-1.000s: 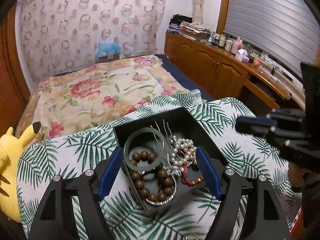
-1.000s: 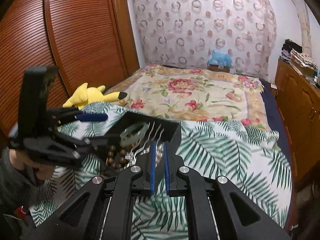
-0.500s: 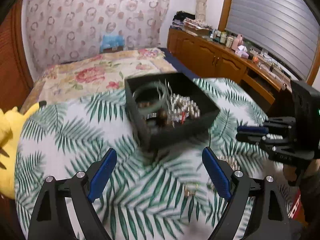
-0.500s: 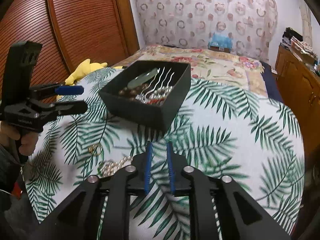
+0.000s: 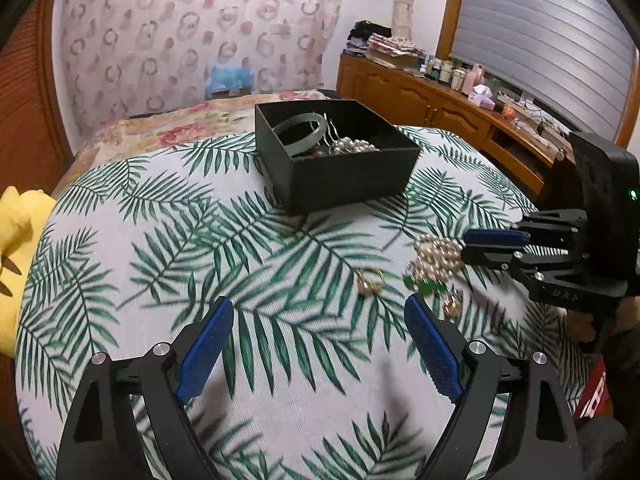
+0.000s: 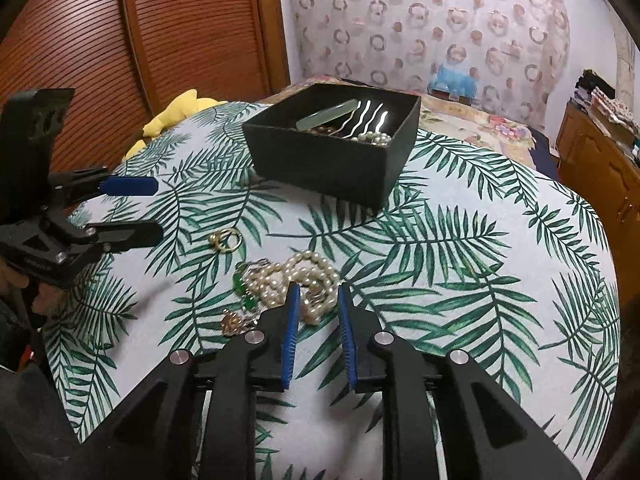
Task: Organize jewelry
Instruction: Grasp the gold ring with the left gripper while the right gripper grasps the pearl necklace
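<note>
A black jewelry box (image 5: 348, 178) (image 6: 320, 168) stands on the palm-leaf cloth, holding a green bangle (image 5: 298, 130), hairpins and pearls. Loose on the cloth lie a pearl necklace (image 6: 296, 280) (image 5: 436, 254), a gold ring (image 6: 226, 240) (image 5: 370, 280), green bead earrings (image 6: 242, 286) and a small gold piece (image 6: 232, 322). My right gripper (image 6: 318, 294) is partly open and empty, its tips just over the near edge of the pearls. My left gripper (image 5: 318, 310) is wide open and empty, above the cloth near the ring.
A yellow plush toy (image 5: 16, 216) lies at the cloth's left edge. A bed with a floral cover (image 6: 480, 116) sits behind the box. A wooden cabinet (image 5: 440, 108) runs along the right wall, wooden sliding doors (image 6: 120, 40) along the left.
Both grippers have pulled back from the box and lowered toward the loose jewelry. My right gripper has opened slightly from shut and now sits at the pearl necklace.
</note>
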The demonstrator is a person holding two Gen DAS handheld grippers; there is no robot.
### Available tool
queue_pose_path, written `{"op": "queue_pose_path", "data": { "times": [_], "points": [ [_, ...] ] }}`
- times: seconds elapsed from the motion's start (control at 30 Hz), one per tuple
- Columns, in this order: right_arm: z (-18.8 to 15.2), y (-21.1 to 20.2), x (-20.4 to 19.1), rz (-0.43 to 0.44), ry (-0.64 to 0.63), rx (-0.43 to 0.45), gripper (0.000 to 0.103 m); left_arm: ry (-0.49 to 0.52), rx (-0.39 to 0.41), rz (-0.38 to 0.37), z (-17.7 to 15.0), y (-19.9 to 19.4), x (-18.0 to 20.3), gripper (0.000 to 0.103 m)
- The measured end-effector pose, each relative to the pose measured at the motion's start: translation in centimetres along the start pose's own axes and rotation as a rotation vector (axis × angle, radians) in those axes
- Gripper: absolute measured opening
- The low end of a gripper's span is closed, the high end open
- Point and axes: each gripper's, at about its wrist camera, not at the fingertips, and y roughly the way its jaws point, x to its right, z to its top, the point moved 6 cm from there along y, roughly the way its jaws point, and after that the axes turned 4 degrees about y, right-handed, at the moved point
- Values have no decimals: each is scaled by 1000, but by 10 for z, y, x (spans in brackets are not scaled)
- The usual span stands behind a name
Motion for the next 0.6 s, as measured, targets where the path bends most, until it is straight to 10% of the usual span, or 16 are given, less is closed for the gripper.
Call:
{"op": "queue_pose_path", "data": {
  "times": [0.6],
  "points": [
    [0, 11, -2, -37, 10, -39, 28, -10, 62, -1, -27, -42, 9, 84]
  ]
}}
